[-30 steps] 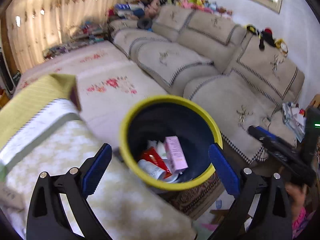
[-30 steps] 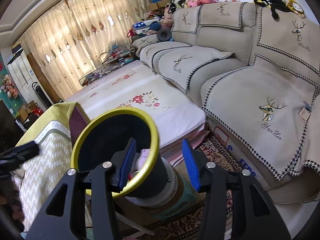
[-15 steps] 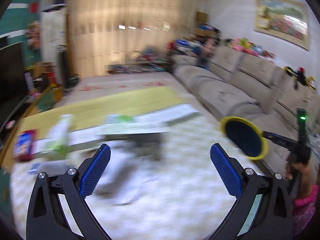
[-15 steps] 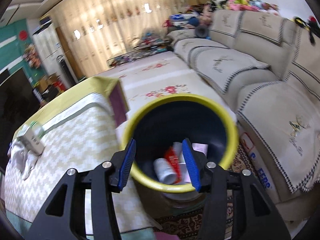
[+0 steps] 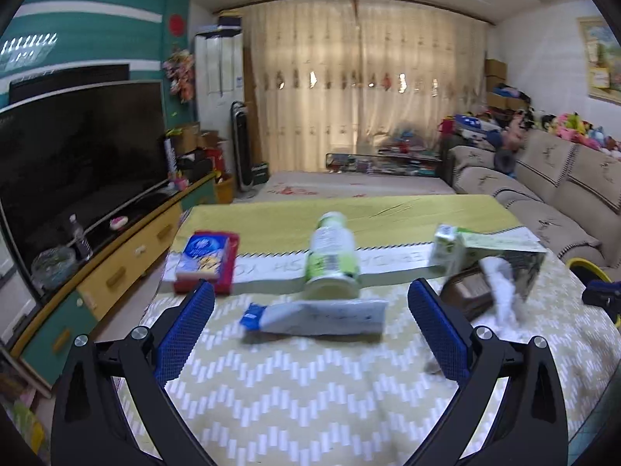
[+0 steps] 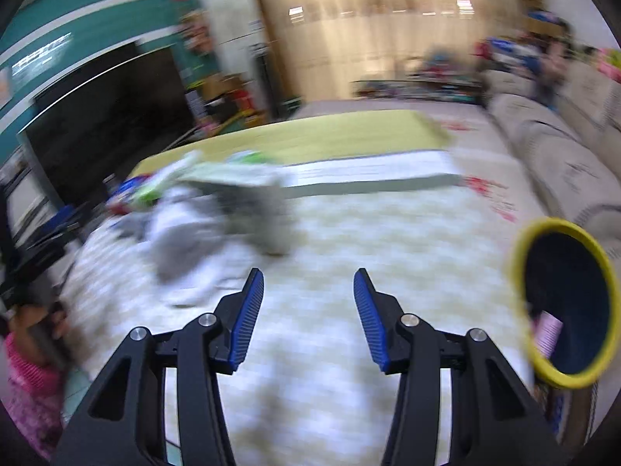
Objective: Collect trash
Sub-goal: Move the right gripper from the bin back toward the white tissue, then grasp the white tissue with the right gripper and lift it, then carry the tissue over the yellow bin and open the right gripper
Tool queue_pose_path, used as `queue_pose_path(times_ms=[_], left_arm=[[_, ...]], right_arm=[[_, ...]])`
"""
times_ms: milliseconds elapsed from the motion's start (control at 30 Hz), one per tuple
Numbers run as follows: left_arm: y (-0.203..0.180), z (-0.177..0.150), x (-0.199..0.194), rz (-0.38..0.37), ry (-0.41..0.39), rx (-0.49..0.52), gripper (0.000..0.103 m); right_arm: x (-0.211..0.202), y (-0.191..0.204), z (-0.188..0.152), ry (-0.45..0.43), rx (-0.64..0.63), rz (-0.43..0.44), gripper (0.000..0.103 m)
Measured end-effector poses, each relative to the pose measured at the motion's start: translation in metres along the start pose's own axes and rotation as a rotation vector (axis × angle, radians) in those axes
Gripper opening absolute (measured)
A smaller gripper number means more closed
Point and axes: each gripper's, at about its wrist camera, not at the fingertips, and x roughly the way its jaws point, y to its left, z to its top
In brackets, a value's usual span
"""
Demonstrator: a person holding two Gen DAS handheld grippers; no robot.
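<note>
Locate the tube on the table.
Left wrist view: the tube lies flat mid-table, just ahead of the open left tool, in front of the bottle, right of the red box.

a white tube [image 5: 316, 316] with a blue cap is laid flat, crosswise, on the zigzag-patterned cloth. just behind it a green-and-white bottle [image 5: 332, 258] is lying on its side. a red-and-blue packet [image 5: 205, 260] is placed to its left, a green carton [image 5: 446, 250] and crumpled white tissue [image 5: 502, 291] to its right. the yellow-rimmed dark bin [image 6: 566, 306] is seen beside the table's edge, with a pink box inside.
</note>
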Motion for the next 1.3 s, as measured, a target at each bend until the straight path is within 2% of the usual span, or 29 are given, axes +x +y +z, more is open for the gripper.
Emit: queue_pose_path(times_ms=[100, 233, 333, 433, 567, 667, 733, 800, 900, 1133, 1300], left_arm=[[0.003, -0.001, -0.001, 0.004, -0.016, -0.024, 0.098], [0.001, -0.003, 0.0, 0.017, -0.03, -0.016, 0.098], [-0.013, -0.003, -0.009, 0.003, -0.024, -0.013, 0.098], [-0.018, -0.003, -0.011, -0.005, -0.017, -0.009, 0.098], [-0.022, -0.004, -0.012, -0.015, -0.021, -0.002, 0.098], [-0.023, -0.004, -0.012, -0.016, -0.018, -0.003, 0.098], [-0.023, -0.004, -0.012, -0.014, -0.018, -0.005, 0.098], [-0.022, -0.005, -0.011, -0.012, -0.017, -0.008, 0.098], [-0.022, -0.007, -0.009, -0.01, -0.01, -0.008, 0.098], [-0.025, -0.007, -0.01, -0.012, -0.012, -0.002, 0.098], [-0.027, -0.008, -0.009, -0.014, -0.01, 0.003, 0.098]], right_arm=[[0.024, 0.034, 0.008, 0.046, -0.081, 0.065, 0.046], [0.052, 0.066, 0.016, 0.103, -0.151, 0.089, 0.046], [0.069, 0.081, 0.014, 0.145, -0.193, 0.055, 0.046], [0.085, 0.077, 0.012, 0.174, -0.198, 0.006, 0.047], [0.101, 0.083, 0.01, 0.172, -0.219, -0.019, 0.048], [0.103, 0.086, 0.006, 0.159, -0.242, -0.063, 0.035], [0.102, 0.084, 0.006, 0.153, -0.227, -0.069, 0.016], [0.099, 0.076, 0.006, 0.162, -0.182, -0.033, 0.01], [0.083, 0.073, 0.003, 0.146, -0.176, 0.009, 0.01], [0.005, 0.063, 0.008, 0.049, -0.142, 0.132, 0.01], [-0.041, 0.053, 0.014, -0.018, -0.117, 0.151, 0.01]])
